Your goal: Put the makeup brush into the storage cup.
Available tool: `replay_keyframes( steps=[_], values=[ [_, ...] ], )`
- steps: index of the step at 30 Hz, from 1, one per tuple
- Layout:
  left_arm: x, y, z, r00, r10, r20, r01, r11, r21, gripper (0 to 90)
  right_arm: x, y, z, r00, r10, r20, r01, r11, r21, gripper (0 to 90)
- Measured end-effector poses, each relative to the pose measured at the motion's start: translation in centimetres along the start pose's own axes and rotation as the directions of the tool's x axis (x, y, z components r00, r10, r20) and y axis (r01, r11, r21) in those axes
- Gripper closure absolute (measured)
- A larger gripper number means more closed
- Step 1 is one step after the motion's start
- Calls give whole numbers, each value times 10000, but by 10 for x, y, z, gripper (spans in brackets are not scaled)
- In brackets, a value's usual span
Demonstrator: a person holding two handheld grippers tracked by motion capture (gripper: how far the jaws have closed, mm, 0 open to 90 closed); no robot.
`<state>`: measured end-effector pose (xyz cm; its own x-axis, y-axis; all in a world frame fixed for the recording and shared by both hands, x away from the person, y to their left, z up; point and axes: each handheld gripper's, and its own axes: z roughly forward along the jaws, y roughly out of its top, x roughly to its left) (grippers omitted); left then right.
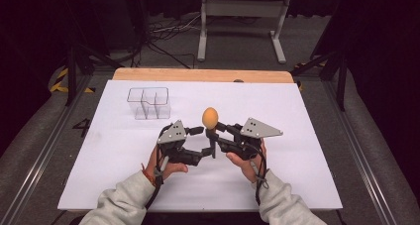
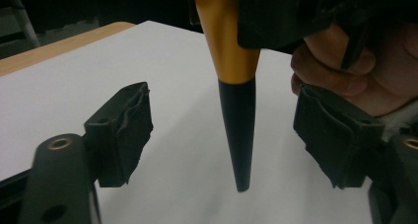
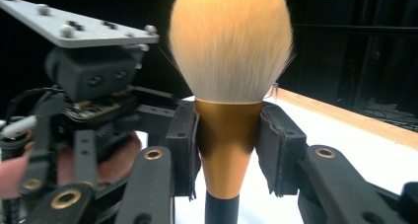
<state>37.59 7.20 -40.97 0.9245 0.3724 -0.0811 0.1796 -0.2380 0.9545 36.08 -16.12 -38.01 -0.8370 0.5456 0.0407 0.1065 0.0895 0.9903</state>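
Makeup brush upright between my two tongs, over the white sheet.

My right gripper clamps the makeup brush by its gold ferrule, bristles up, long axis vertical, black handle pointing down at the white sheet. My left gripper sits just beside the brush, jaws apart and straddling that handle without touching it; the pads must close sideways onto it. The clear divided organizer stands beyond the brush on my left-hand side; dark room beyond.
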Motion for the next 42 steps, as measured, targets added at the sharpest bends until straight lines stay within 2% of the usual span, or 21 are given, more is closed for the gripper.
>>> replay_keyframes(
  steps=[3, 4, 6, 8, 12, 16, 19, 30, 31, 34, 36, 42],
  values=[
    [-1, -1, 3, 9999, -67, 129, 69, 9999, -141, 341, 3, -5, 3, 10000, 5, -38, -5, 10000, -1, 625],
    [-2, -1, 4, 9999, -69, 100, 71, 9998, -184, 397, 4, -6, 3, 10000, -14, -25, 14, 10000, 26, 626],
    [-1, -1, 5, 10000, -28, 54, 29, 9999, -114, 421, 6, -8, 5, 10000, -37, -44, 37, 10000, 32, 625],
    [0, -2, 4, 9997, -207, 112, 209, 9996, -184, 489, 7, -8, 5, 10000, -38, -41, 38, 10000, 7, 625],
    [0, -2, 4, 9998, -199, 87, 201, 9996, -203, 587, 8, -9, 5, 10000, -39, -49, 38, 10000, -17, 625],
    [0, -3, 4, 9997, -194, 140, 197, 9997, -161, 645, 9, -9, 4, 10000, -71, -8, 71, 10000, -20, 625],
    [-1, -3, 3, 10000, 6, 47, -6, 10000, -92, 718, 9, -9, 3, 10000, -48, -6, 47, 9999, -106, 625],
    [-1, -3, 3, 9992, 370, -141, -369, 9993, 70, 726, 7, -11, 3, 10000, 24, -85, -24, 10000, -35, 618],
    [-1, -3, 3, 9995, 293, -124, -293, 9996, 20, 726, 7, -11, 2, 10000, 12, -75, -12, 10000, -35, 615],
    [1, -3, 0, 9991, 319, -270, -318, 9995, 23, 726, 7, -10, 1, 10000, -67, -53, 67, 10000, 20, 553],
    [3, -4, -1, 9990, 295, -323, -295, 9996, 23, 726, 6, -9, -2, 9999, -127, -79, 127, 9999, -22, 546],
    [6, -4, -6, 9979, 382, -518, -381, 9993, 27, 726, 2, -5, -14, 9973, -608, 414, 603, 9981, 131, 492]
  ],
)
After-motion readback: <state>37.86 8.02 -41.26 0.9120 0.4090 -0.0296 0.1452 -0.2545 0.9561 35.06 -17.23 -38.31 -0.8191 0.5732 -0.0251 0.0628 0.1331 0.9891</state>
